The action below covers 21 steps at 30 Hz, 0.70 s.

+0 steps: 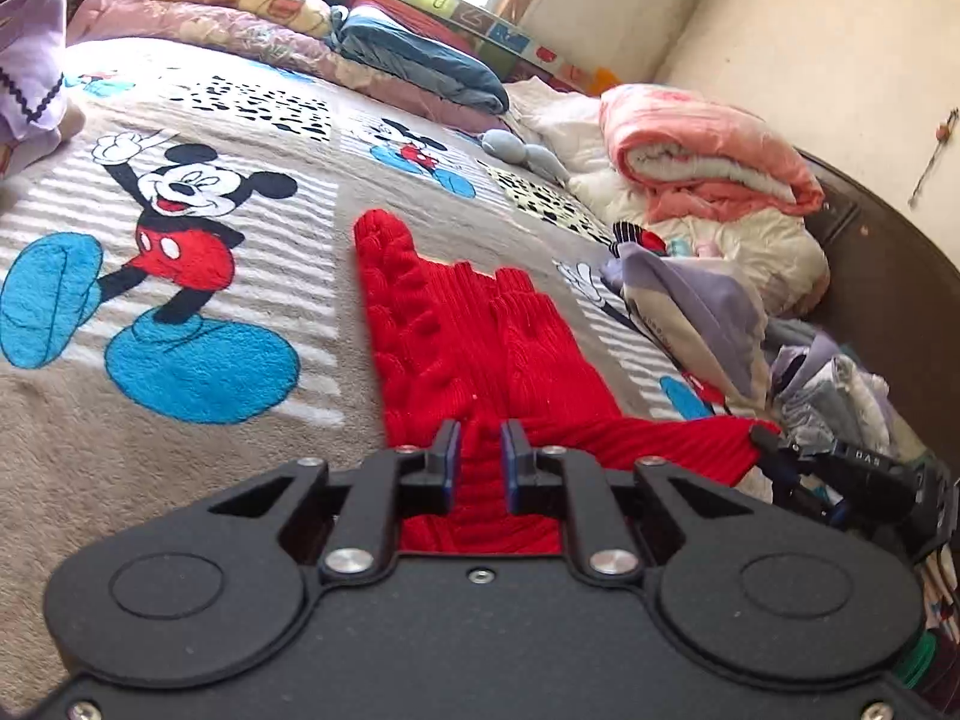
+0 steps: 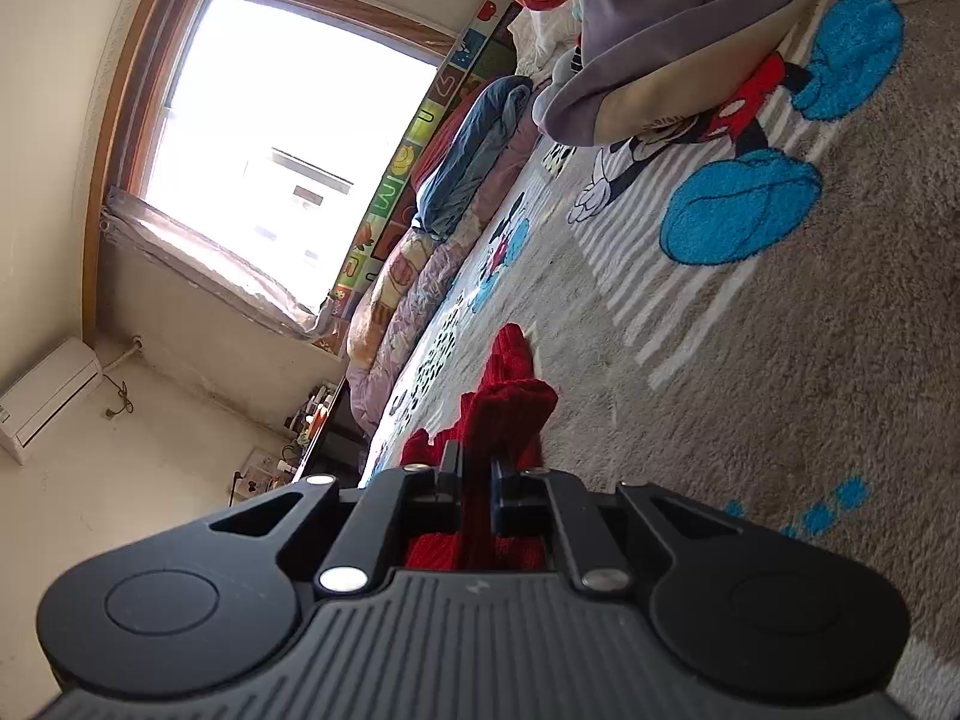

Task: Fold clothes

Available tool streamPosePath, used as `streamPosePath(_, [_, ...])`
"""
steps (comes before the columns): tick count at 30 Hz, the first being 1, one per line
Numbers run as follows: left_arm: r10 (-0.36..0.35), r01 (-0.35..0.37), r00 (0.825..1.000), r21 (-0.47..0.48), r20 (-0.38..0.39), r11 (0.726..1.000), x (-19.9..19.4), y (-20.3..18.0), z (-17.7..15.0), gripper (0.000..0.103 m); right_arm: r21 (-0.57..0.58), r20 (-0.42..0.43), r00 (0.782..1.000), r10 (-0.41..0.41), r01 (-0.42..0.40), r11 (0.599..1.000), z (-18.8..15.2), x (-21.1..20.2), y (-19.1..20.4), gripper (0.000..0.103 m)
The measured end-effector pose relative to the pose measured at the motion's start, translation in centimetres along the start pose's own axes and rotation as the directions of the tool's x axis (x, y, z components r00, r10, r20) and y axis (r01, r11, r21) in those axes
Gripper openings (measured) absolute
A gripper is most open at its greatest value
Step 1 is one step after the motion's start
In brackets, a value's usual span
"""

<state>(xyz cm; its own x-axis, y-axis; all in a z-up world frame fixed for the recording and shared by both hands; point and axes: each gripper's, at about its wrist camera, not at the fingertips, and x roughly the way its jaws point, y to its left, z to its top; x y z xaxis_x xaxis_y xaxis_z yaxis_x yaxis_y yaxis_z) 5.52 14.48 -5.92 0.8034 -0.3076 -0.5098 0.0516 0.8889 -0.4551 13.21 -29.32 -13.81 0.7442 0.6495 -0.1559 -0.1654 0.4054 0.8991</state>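
- Nearest the left wrist camera, the left gripper (image 1: 480, 444) had its blue-padded fingers (image 1: 453, 462) drawn close, with a fold of the red knitted sweater (image 1: 456, 324) pinched between them.
- Beyond those fingers, the sweater ran away from the camera across the cartoon-mouse blanket (image 1: 180, 312), one sleeve end reaching furthest.
- To the right of the sweater in that view, the right gripper (image 1: 774, 450) clamped another corner of it; its own camera showed the jaws shut on bunched red knit.
- Right of the sweater lay a loose pile of clothes (image 1: 708, 312), and past that a rolled pink quilt (image 1: 702, 150); how the pile was made up was hard to tell.
- Far beyond the sweater, folded bedding (image 1: 414, 54) lined the bed's edge.
- Part of the sweater under both gripper bodies was hidden.
- A lilac garment (image 1: 33, 54) was cut off at the left edge.
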Motion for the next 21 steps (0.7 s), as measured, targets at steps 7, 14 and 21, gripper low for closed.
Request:
streamPosePath(7, [0.113,-0.086,0.984,0.194,-0.137,0.977,3.3,-2.3,-2.2,0.013,0.000,-0.026,1.000,-0.008,0.008,1.000,-0.4,0.7,0.1,0.010])
streamPosePath(14, [0.221,-0.223,0.975,0.153,0.030,0.963,4.8,-1.5,3.4,0.013,-0.035,-0.028,1.000,0.003,-0.004,0.999,-0.4,0.6,0.8,0.010])
streamPosePath(21, [0.307,-0.279,0.951,0.313,-0.045,0.908,13.5,-1.0,7.1,0.013,-0.002,-0.039,0.999,0.014,-0.014,1.000,-0.5,0.5,0.3,0.011])
